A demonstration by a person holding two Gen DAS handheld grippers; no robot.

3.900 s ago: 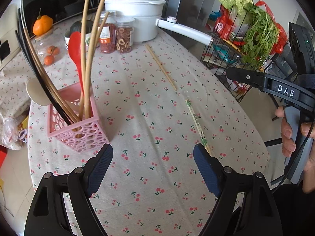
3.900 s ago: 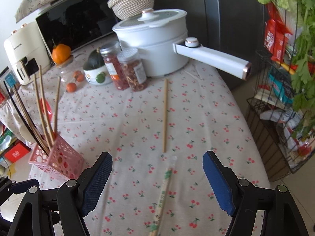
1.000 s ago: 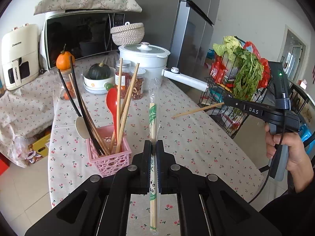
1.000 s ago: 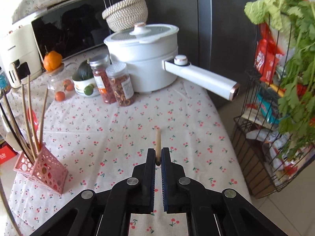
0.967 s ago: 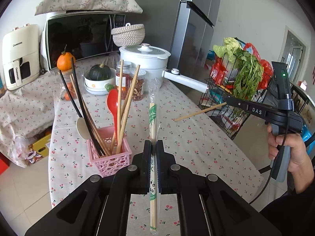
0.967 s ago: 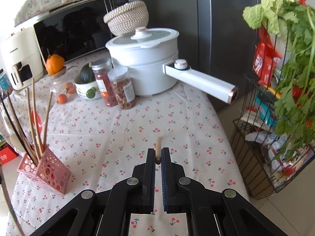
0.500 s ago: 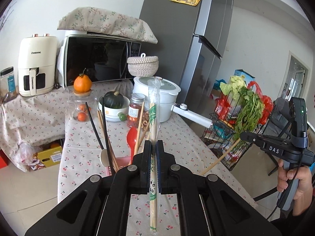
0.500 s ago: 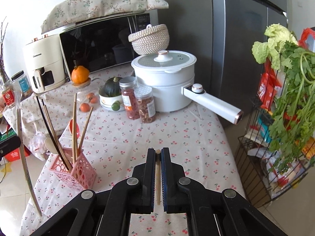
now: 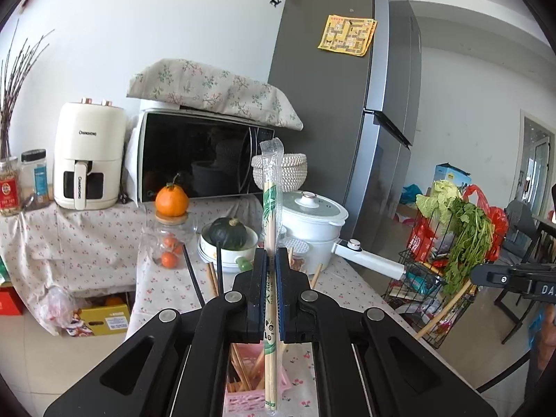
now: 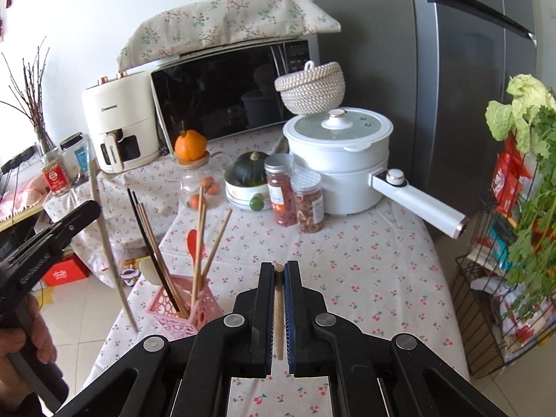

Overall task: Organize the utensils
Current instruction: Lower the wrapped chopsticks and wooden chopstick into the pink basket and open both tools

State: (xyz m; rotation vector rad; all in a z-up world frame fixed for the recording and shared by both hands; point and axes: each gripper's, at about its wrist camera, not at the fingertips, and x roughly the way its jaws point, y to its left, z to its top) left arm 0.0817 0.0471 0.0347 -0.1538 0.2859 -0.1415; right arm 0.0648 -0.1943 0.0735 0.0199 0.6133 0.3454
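Both my grippers lifted higher than before.
Left gripper point(image 9: 271, 264) clamps wrapped chopsticks point(image 9: 270, 208); right gripper point(image 10: 278, 271) clamps bare chopstick point(image 10: 278, 299) above basket point(image 10: 184, 307).

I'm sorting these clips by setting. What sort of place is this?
Most likely a home kitchen or dining corner: a tall grey fridge, a microwave under a floral cloth, and a white electric pot on a table with a cherry-print cloth.
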